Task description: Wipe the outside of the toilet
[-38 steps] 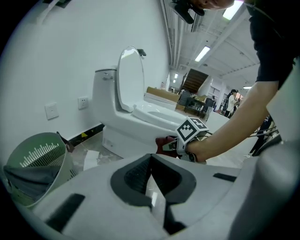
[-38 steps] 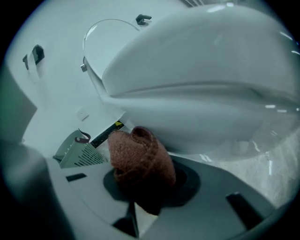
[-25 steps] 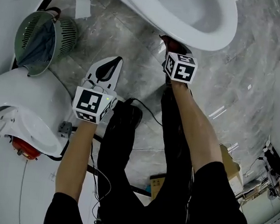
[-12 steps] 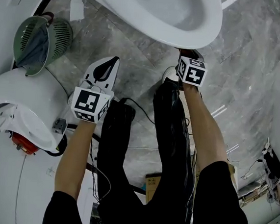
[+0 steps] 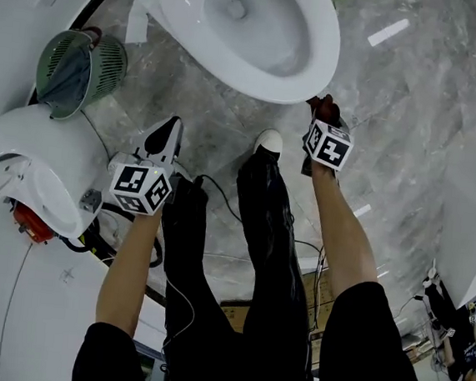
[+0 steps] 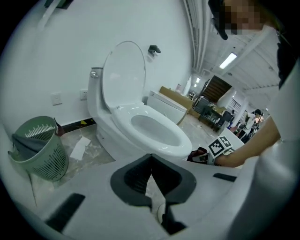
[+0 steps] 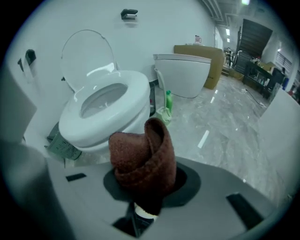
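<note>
Brown cloth at the front edge of the toilet

We see the grey marble floor (image 5: 414,102) across the head view, and the white toilet (image 5: 323,43) at the upper centre, with its lid up. The green basket (image 5: 74,69) stands at the upper left, near the toilet. Our left gripper (image 5: 170,130) hangs at the centre left, well apart from the bowl, with its fingers clenched together on nothing. Our right gripper (image 5: 321,110) is just below the front edge of the bowl, right of centre. Its fingers grasp a rolled brown cloth (image 7: 140,157), and we cannot tell if the cloth touches the bowl.
</note>
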Demonstrator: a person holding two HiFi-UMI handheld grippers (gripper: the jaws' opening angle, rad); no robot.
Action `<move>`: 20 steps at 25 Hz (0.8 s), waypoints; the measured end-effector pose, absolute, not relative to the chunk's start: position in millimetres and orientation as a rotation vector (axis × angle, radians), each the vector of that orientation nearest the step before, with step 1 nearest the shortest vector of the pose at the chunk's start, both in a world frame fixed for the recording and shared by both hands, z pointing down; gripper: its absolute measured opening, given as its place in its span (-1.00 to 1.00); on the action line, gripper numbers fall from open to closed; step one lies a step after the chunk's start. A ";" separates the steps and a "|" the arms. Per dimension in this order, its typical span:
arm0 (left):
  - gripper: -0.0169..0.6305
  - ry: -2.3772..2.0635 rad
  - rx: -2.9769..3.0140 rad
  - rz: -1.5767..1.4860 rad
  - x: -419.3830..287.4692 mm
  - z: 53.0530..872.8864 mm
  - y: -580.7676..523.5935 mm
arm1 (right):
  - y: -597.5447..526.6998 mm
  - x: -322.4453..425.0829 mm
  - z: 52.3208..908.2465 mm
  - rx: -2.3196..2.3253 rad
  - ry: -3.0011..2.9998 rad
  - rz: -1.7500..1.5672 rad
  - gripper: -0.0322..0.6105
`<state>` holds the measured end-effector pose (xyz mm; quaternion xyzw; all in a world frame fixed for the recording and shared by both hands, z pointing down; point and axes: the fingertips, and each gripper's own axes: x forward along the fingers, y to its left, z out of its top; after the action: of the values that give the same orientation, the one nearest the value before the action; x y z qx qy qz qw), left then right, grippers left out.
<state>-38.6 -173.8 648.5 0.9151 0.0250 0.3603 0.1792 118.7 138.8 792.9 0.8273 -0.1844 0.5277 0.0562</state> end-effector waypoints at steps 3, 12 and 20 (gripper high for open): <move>-0.92 0.040 2.572 1.028 -41.9 618.5 -161.2 | 145.5 116.0 747.6 2.504 -0.630 1.574 -0.64; -0.92 0.151 2.623 0.979 -44.4 492.8 -107.4 | 125.9 87.4 570.3 2.597 -0.812 1.404 -0.64; -0.92 0.297 2.838 0.812 -82.3 348.0 -74.4 | 94.4 18.3 404.0 2.716 -1.029 1.150 -0.64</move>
<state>-82.3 -74.4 348.0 0.9529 0.0998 0.2726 0.0873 18.3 94.4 404.0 0.8694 -0.3294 0.3682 0.0089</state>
